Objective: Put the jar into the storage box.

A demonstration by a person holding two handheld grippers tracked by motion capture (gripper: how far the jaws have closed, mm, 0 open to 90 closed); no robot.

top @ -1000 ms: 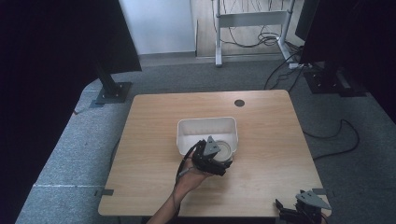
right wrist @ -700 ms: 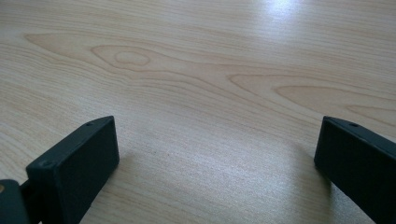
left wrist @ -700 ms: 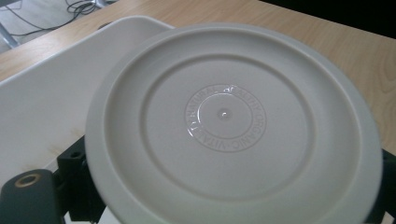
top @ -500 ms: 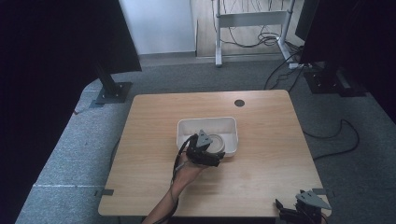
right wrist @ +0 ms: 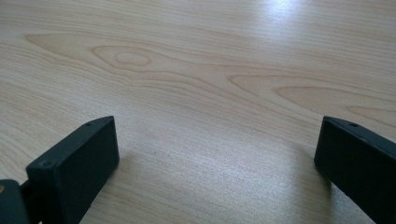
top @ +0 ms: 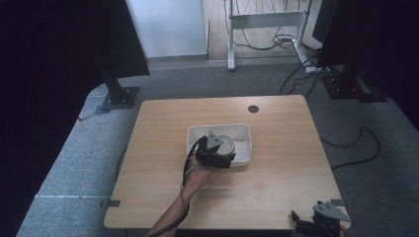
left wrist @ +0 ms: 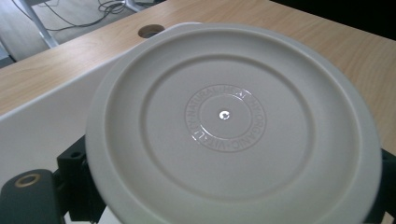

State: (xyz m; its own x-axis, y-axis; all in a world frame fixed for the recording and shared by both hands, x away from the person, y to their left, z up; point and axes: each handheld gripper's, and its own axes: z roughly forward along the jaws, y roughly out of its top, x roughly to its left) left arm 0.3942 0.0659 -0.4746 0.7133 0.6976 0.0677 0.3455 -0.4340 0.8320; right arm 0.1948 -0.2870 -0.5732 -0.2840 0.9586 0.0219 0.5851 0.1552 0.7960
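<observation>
A round white container [left wrist: 224,116] with a ringed, embossed flat face is held between the jaws of my left gripper [left wrist: 229,186]. In the high view the left gripper [top: 220,153] is over the near left part of a white rectangular bin [top: 242,129], with the round container [top: 227,145] above the bin's inside. I cannot tell whether the container touches the bin floor. My right gripper [top: 297,220] lies at the table's front right corner. Its jaws stand wide apart over bare wood [right wrist: 215,154], with nothing between them.
The bin stands in the middle of a wooden table [top: 296,163] that has a round cable hole [top: 253,108] near its far edge. Dark stands and loose cables sit on the grey floor around the table.
My left gripper has moved away from the person and a little right, carrying the round container from the bin's near edge to over its inside. The right gripper has not moved.
</observation>
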